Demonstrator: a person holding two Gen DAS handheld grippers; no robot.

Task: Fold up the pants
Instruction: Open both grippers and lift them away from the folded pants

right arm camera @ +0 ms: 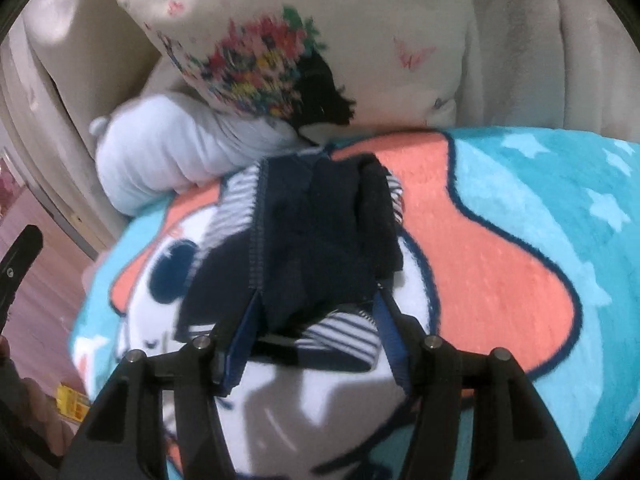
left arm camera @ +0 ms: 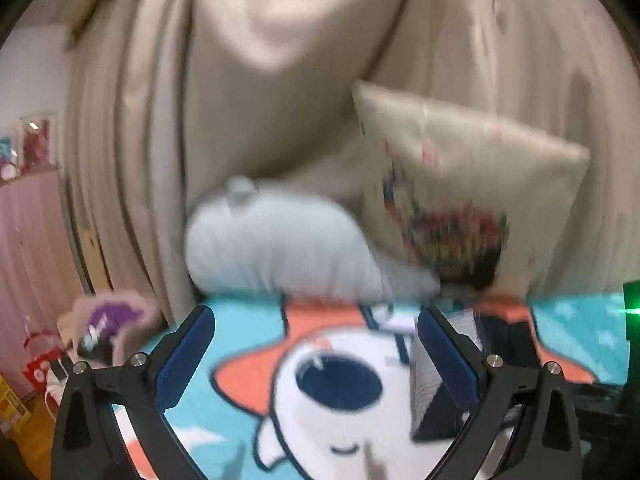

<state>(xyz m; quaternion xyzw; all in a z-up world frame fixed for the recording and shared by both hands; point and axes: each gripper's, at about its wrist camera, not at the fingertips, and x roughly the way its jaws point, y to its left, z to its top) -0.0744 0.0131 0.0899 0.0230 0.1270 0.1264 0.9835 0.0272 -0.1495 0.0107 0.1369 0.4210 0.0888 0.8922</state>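
Looking along my left gripper (left arm camera: 316, 360), I see its blue-padded jaws spread as wide as they go, with nothing between them but the cartoon blanket (left arm camera: 580, 320) on the bed below. That view is smeared by motion blur. Beyond the fingers, at the far edge of the bed, a pale blue rolled cushion (left arm camera: 276, 244) lies against a cream pillow (left arm camera: 472, 152) with a bright flower print, and beige drapery (left arm camera: 280, 60) hangs behind both. A sliver of dark and striped fabric shows just right of the right-hand finger, but I cannot tell more of it from here.

My right gripper (right arm camera: 316, 320) points down at the pants (right arm camera: 316, 240), a bundle of dark navy cloth with striped white-and-navy parts, lying bunched on the blanket toward the far edge of the bed, just in front of the rolled cushion and the pillow. The jaws stand about half open, one blue pad on each side of the near end of the bundle. The cloth lies between them, and the pads sit at its edges; I cannot tell whether they actually press on it, though the fabric looks loose and not pinched.

At the left edge of the right wrist view, a black bar (right arm camera: 18, 264) shows beside the bed.
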